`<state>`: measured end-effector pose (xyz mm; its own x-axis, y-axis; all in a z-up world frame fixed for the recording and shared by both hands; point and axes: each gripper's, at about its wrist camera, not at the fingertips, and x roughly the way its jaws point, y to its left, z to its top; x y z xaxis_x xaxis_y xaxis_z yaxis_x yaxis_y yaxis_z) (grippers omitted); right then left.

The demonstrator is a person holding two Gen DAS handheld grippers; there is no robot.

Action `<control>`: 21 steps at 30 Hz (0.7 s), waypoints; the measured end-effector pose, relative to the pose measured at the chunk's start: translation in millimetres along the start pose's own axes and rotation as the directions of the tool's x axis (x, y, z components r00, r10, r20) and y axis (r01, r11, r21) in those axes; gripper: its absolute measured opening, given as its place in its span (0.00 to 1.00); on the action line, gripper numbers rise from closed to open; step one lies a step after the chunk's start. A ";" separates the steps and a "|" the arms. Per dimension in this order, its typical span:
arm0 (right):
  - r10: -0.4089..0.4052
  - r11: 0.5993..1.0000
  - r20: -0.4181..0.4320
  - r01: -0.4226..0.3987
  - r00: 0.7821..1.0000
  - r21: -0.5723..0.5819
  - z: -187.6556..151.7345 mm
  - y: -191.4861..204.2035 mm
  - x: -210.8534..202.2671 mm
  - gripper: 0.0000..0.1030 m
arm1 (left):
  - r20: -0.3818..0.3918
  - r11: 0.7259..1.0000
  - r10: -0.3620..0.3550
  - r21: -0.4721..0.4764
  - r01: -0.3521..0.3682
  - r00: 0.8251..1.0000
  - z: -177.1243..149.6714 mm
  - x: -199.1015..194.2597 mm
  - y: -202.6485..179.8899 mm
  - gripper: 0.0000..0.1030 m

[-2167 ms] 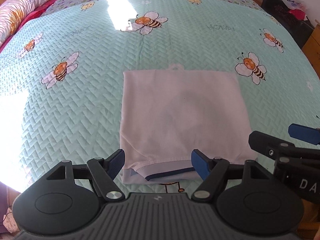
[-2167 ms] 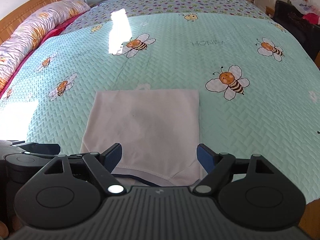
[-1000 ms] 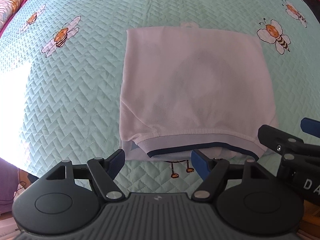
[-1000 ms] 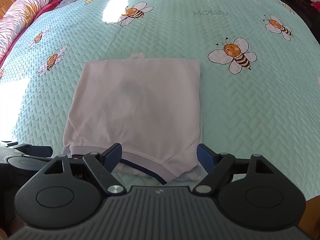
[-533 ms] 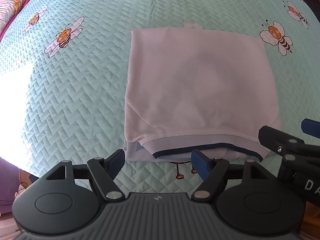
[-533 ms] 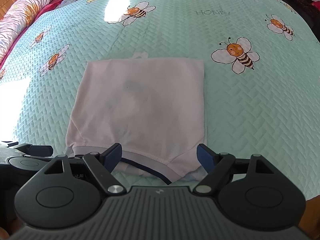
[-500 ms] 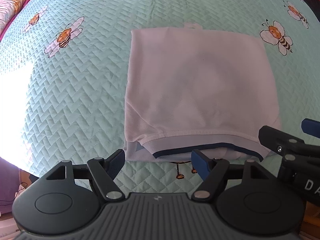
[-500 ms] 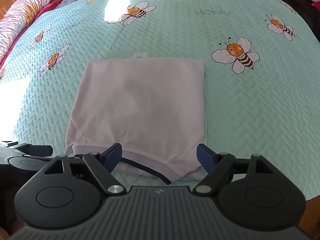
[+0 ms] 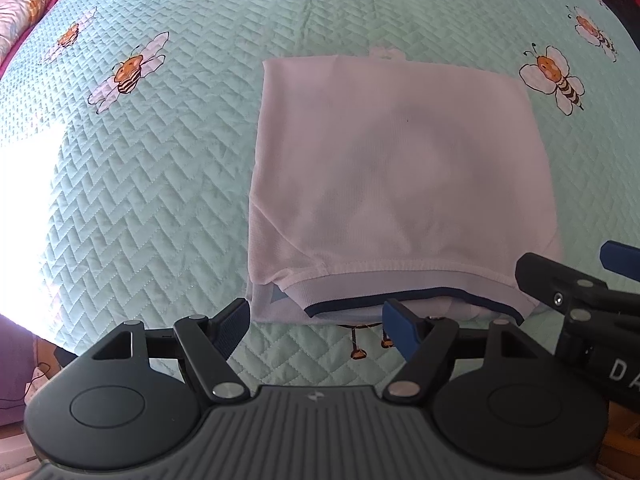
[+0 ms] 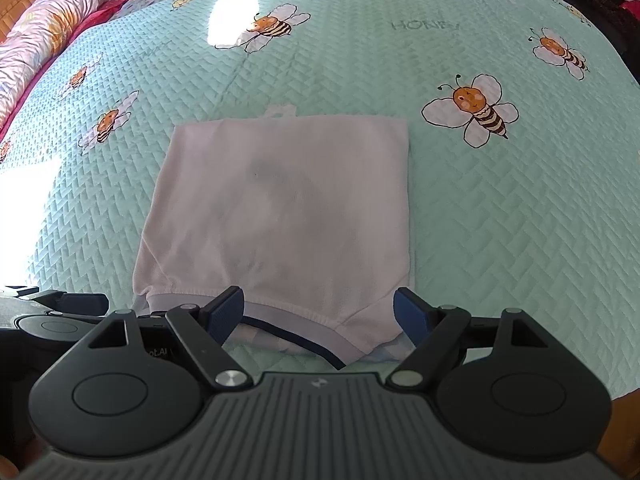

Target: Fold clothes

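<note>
A white polo shirt (image 9: 400, 168) lies folded into a neat rectangle on the mint bedspread (image 9: 140, 184), its pale collar with a dark blue stripe (image 9: 400, 286) at the near edge. My left gripper (image 9: 316, 326) hovers just in front of the shirt's near left corner, open, with nothing between its blue pads. In the right wrist view the same shirt (image 10: 288, 208) fills the middle. My right gripper (image 10: 320, 312) stands open over the near right part of the collar edge, holding nothing. The right gripper's black body (image 9: 580, 300) shows at the left wrist view's right edge.
The quilted bedspread carries printed bees (image 10: 476, 110) and a bright sun patch (image 10: 230, 16). A floral pillow or duvet (image 10: 52, 24) lies along the far left by a wooden headboard. Dark furniture (image 10: 600, 4) stands past the bed's far right. The bed's near edge runs just under the grippers.
Since the earliest frames both grippers tilted downward, so the shirt sits higher and fuller in view. In the left wrist view the shirt drifted slightly right over the last second.
</note>
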<state>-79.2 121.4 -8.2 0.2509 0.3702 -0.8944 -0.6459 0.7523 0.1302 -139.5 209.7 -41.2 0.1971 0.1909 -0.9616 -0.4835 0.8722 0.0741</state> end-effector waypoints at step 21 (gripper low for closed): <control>0.443 0.804 0.116 -0.451 0.889 0.387 -11.4 -97.8 20.3 0.80 | 0.336 0.699 -0.501 -0.387 0.601 0.798 -16.5 22.1 109.4 0.78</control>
<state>-19.1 49.1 -44.0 0.0211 0.7256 -0.6878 -0.3536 0.6489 0.6737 -202.0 301.9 -58.7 0.6856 -0.1332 -0.7157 -0.5497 0.5498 -0.6289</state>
